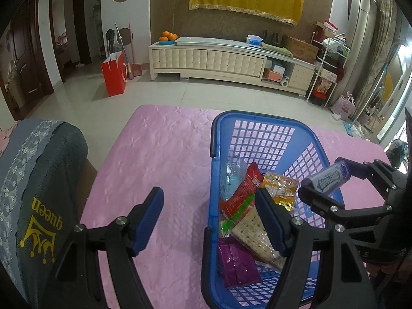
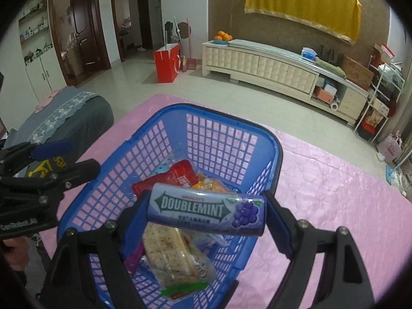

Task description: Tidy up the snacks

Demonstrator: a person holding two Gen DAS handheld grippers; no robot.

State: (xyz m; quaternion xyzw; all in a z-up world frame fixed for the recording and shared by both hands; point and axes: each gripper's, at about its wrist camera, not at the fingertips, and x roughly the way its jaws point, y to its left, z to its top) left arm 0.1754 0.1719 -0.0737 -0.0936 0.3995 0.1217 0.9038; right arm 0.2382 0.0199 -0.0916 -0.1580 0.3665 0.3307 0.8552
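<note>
Your right hand-held gripper [image 2: 206,212] pinches a "DOUBLEMINT" gum pack [image 2: 206,212] crosswise, tilted down over the blue basket [image 2: 276,149] of snacks at 12 o'clock. Your left hand-held gripper [image 1: 209,217] hangs spread, empty, astride the basket's left wall.

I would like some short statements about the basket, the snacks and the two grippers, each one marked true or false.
1. The right gripper holds a Doublemint tube across its fingers. True.
2. The left gripper holds a red packet. False: its fingers are apart with nothing between them.
3. The blue basket stands on a pink cloth. True.
4. The basket is empty. False: it contains several snacks, among them a cracker pack and a purple packet.
5. The tube already lies in the basket. False: it is gripped above it.
</note>
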